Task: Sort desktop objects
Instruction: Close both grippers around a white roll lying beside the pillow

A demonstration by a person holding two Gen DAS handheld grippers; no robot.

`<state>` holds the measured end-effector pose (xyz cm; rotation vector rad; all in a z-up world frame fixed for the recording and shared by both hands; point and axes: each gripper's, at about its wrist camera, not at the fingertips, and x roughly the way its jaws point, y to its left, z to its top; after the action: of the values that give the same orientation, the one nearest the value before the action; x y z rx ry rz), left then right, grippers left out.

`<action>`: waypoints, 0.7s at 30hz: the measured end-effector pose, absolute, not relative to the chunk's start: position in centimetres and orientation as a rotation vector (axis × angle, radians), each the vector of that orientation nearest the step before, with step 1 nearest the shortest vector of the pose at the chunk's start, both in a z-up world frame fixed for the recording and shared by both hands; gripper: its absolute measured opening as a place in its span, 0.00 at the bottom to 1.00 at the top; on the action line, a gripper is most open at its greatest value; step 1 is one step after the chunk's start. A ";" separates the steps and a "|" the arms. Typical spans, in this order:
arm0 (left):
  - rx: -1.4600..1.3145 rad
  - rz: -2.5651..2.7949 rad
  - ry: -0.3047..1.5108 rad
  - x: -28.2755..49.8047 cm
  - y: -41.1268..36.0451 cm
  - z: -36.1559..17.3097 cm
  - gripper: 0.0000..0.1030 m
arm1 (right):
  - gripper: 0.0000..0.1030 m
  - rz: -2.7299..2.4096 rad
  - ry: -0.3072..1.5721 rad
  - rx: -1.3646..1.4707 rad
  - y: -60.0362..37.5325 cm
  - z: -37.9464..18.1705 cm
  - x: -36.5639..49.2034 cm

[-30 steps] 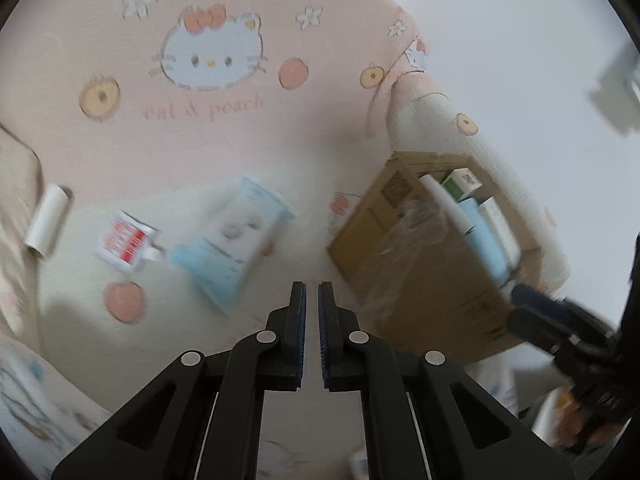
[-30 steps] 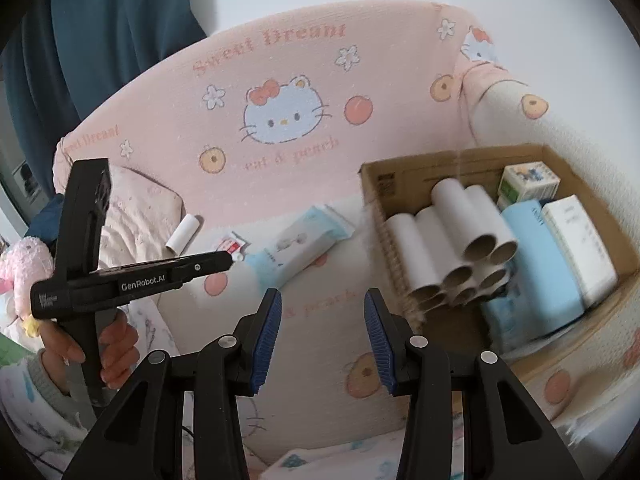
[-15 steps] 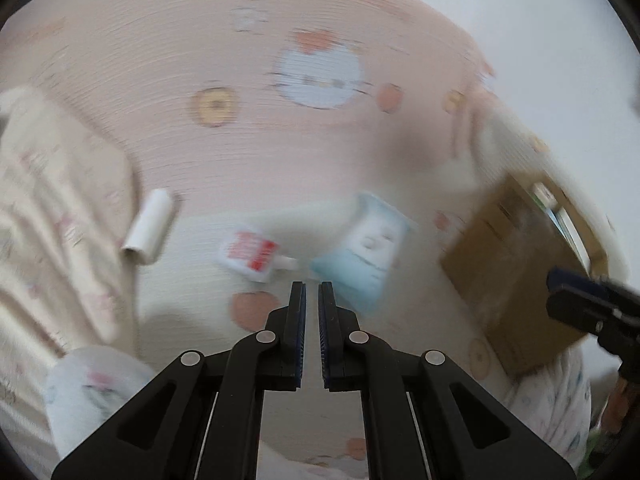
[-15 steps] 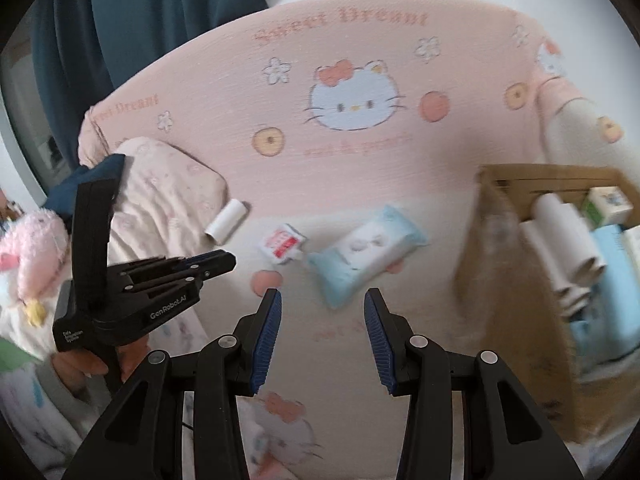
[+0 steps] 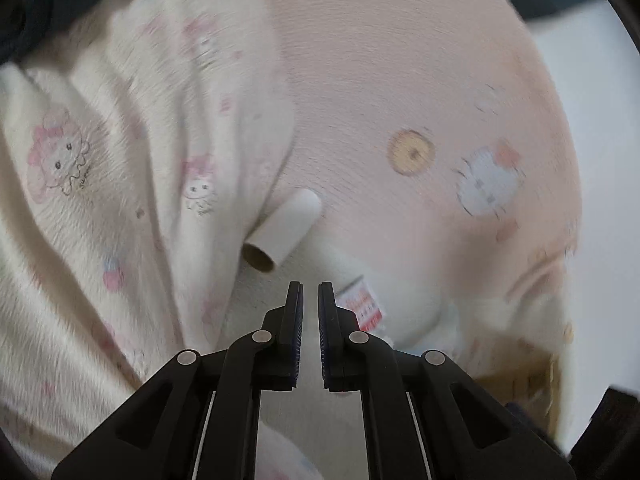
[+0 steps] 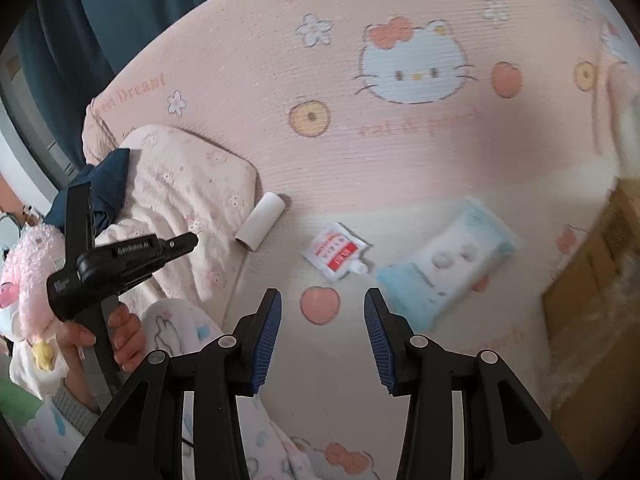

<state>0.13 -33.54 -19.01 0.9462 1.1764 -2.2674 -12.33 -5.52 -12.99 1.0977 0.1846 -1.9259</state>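
A white cardboard tube (image 5: 282,230) lies on the bed beside a cream pillow (image 5: 132,168); it also shows in the right wrist view (image 6: 260,221). A white and red spout pouch (image 6: 336,251) and a light blue wipes pack (image 6: 446,260) lie to its right. My left gripper (image 5: 310,294) is shut and empty, just short of the tube, with the pouch (image 5: 360,306) at its right. It shows in the right wrist view (image 6: 188,242) at the left. My right gripper (image 6: 322,300) is open and empty above the bed.
A brown cardboard box (image 6: 600,264) stands at the right edge of the bed. A pink Hello Kitty headboard cushion (image 6: 400,92) runs behind. A pink plush toy (image 6: 28,264) and dark blue cloth (image 6: 108,184) lie at the left.
Both grippers have swung left, away from the box. The left gripper has closed in on the tube. The right gripper now faces the pouch and wipes pack.
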 end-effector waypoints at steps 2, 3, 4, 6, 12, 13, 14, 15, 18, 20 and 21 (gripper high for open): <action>0.967 -2.215 1.242 -0.5 -34.7 -20.0 0.06 | 0.39 -1.907 0.204 1.109 -7.1 -13.4 -12.7; 0.975 -2.191 1.264 -0.8 -35.3 -20.5 0.06 | 0.39 -1.894 0.207 1.115 -7.8 -13.7 -12.9; 0.980 -2.185 1.287 -1.2 -35.6 -20.8 0.06 | 0.39 -1.882 0.211 1.122 -8.6 -14.1 -13.1; 0.973 -2.186 1.333 -1.8 -36.1 -21.3 0.07 | 0.39 -1.866 0.220 1.141 -9.8 -14.7 -13.7; 0.935 -2.141 1.414 -3.2 -38.0 -22.7 0.23 | 0.39 -1.806 0.282 1.195 -14.8 -17.5 -15.3; 0.929 -2.141 1.429 -3.6 -38.4 -22.8 0.25 | 0.39 -1.796 0.295 1.199 -15.8 -18.0 -15.4; 0.929 -2.138 1.441 -4.0 -38.7 -23.0 0.26 | 0.39 -1.786 0.305 1.203 -16.6 -18.4 -15.6; 0.938 -2.131 1.452 -4.4 -39.0 -23.4 0.27 | 0.39 -1.775 0.315 1.208 -17.5 -18.9 -15.7; 0.968 -2.114 1.458 -5.5 -39.6 -24.1 0.28 | 0.39 -1.744 0.331 1.222 -19.8 -20.1 -16.0; 0.984 -2.100 1.432 -5.7 -40.0 -24.3 0.28 | 0.39 -1.719 0.338 1.233 -21.2 -21.0 -16.3; 1.007 -2.082 1.410 -6.3 -40.3 -24.7 0.28 | 0.39 -1.713 0.337 1.240 -21.5 -21.3 -16.5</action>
<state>-6.26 -40.28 -24.66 1.0072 1.4105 -2.0824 -16.49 -21.51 -21.33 1.2403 0.3366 -1.7129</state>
